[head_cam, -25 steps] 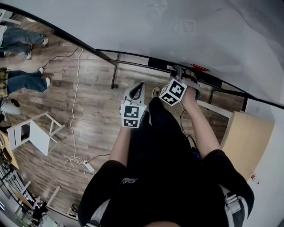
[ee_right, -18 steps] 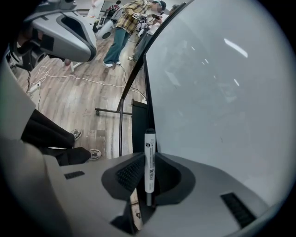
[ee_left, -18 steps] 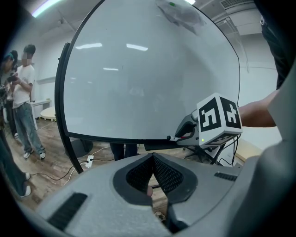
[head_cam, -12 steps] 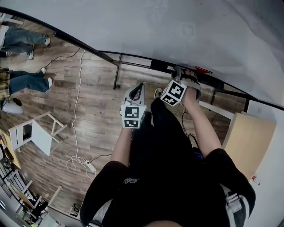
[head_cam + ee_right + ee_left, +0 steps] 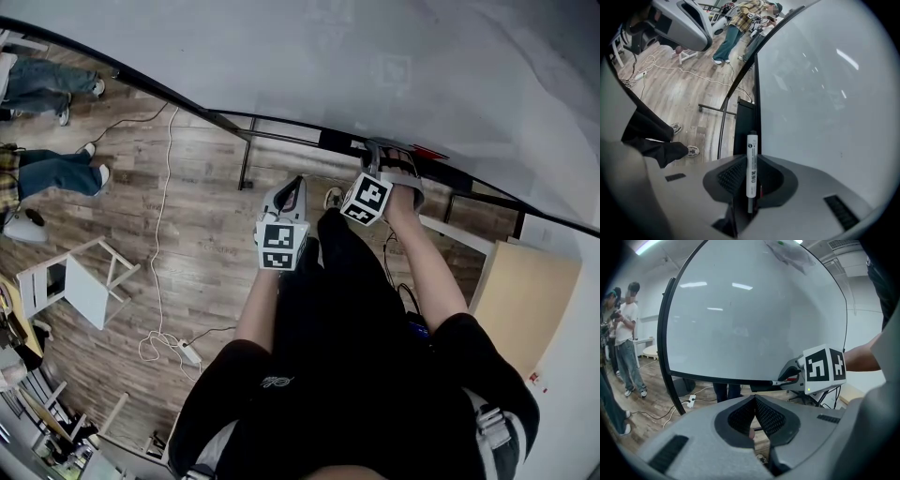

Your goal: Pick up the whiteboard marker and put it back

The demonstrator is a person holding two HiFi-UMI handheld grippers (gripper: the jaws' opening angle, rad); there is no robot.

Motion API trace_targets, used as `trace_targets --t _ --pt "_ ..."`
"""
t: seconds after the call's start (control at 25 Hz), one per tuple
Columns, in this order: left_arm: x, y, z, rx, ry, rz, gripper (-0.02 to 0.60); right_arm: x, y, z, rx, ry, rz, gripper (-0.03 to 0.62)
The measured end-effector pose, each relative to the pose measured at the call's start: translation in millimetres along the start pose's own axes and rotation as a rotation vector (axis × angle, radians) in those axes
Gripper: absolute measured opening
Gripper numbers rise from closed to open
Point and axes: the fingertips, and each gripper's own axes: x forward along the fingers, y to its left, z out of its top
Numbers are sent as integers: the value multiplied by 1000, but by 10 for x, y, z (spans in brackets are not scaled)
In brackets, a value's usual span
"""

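Almost nothing has moved since the earlier frame: the right gripper point(image 5: 380, 155) has only rolled slightly at the lower edge of the whiteboard point(image 5: 281, 66). Its fingers stand about half open, clamped on the marker point(image 5: 751, 145), which lies along the black tray point(image 5: 743, 117); contact with the tray cannot be confirmed. The left gripper point(image 5: 292, 187) hangs nearby, fingers fully closed and empty. Risk: if the fingers release off the tray's line, the round marker may roll over the lip to the floor point(image 5: 187, 216). A tilted release would drop one end first.
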Motion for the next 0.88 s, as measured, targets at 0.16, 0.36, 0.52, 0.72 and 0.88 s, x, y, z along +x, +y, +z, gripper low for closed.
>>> trace_targets --t 0.16,0.36,0.52,0.72,0.88 --pt "23 29 1 -2 3 -2 5 24 -30 7 -4 5 -3 55" --pt "39 44 19 -1 1 -2 5 46 -22 -4 -1 1 4 55" --pt "40 49 20 0 1 -6 5 43 -60 6 -2 4 -6 60" --pt "10 47 18 4 -2 -6 5 10 -53 6 26 2 -18 84" --pt "-21 36 35 9 -10 -10 5 -65 -107 6 61 -21 -58 101"
